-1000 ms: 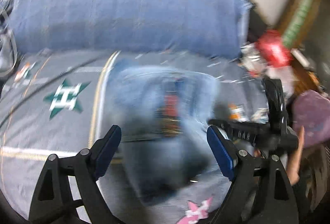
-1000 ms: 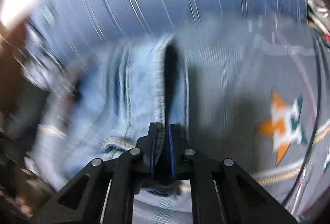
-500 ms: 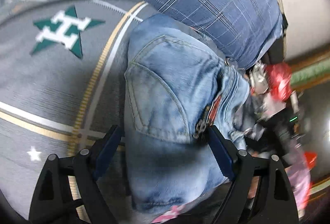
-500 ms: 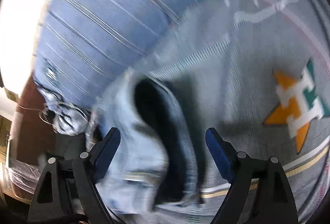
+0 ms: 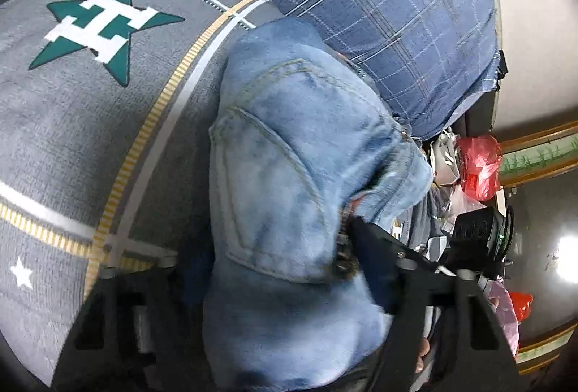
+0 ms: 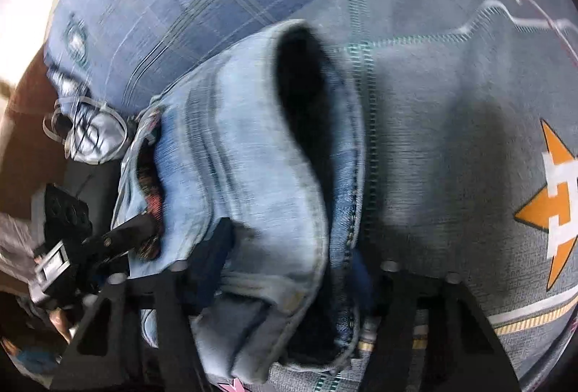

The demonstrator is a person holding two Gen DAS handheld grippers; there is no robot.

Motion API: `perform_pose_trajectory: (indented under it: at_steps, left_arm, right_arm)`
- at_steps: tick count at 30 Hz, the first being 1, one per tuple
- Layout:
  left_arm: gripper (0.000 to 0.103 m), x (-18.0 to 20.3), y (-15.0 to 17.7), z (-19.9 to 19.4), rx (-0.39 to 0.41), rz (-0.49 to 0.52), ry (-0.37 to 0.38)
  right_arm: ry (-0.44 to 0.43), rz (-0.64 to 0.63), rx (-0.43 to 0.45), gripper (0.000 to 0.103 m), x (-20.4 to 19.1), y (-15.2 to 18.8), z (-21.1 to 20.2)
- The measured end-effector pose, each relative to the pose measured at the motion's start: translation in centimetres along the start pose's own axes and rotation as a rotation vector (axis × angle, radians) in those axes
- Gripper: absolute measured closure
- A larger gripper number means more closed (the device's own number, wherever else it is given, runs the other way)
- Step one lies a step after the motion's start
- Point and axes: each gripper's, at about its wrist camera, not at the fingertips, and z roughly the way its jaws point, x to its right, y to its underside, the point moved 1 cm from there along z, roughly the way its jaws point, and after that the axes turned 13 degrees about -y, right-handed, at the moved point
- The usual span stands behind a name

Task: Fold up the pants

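The light blue jeans [image 5: 289, 197] lie folded in a thick bundle on the grey bedspread [image 5: 72, 125], back pocket up. My left gripper [image 5: 278, 265] is open, its fingers on either side of the bundle's near end. In the right wrist view the jeans [image 6: 245, 153] show from the other end, with a dark open fold at the hem. My right gripper [image 6: 289, 269] is open and straddles that end. The left gripper's finger also shows in the right wrist view [image 6: 123, 233] at the jeans' far side.
A blue plaid pillow [image 5: 379, 5] lies right behind the jeans. The bedspread has a green star [image 5: 101, 27] and an orange star [image 6: 552, 197]. Red bags [image 5: 477, 168] and clutter sit past the bed's edge. A hand [image 5: 422, 352] holds the handle.
The right gripper was shut on the jeans' hem a second ago and has opened. Both grippers have moved in closer and now straddle the folded bundle from opposite ends.
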Motion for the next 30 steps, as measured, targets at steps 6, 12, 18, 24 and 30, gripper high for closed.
perform_pose_trajectory:
  at_steps: [6, 12, 18, 24, 30]
  left_arm:
    - [0.058, -0.6, 1.3, -3.5, 0.085, 0.010, 0.003]
    - [0.059, -3.0, 2.1, -6.2, 0.141, -0.007, -0.006]
    - [0.059, -3.4, -0.5, -10.6, 0.210, -0.009, -0.055]
    - [0.059, -2.2, -5.4, -12.6, 0.292, 0.052, -0.118]
    - [0.059, -5.2, -7.4, -8.1, 0.225, 0.018, -0.115]
  right_arm:
    - [-0.032, -0.124, 0.051, 0.070, -3.8, 1.8, -0.2]
    - [-0.057, -0.188, 0.056, 0.073, -6.5, 3.2, -0.1]
    - [-0.101, -0.233, 0.037, 0.076, -11.2, 1.5, 1.3]
    - [-0.178, -0.238, 0.062, 0.076, -15.0, -2.5, 2.9]
    - [-0.181, -0.202, 0.035, 0.076, -12.2, -3.5, 6.9]
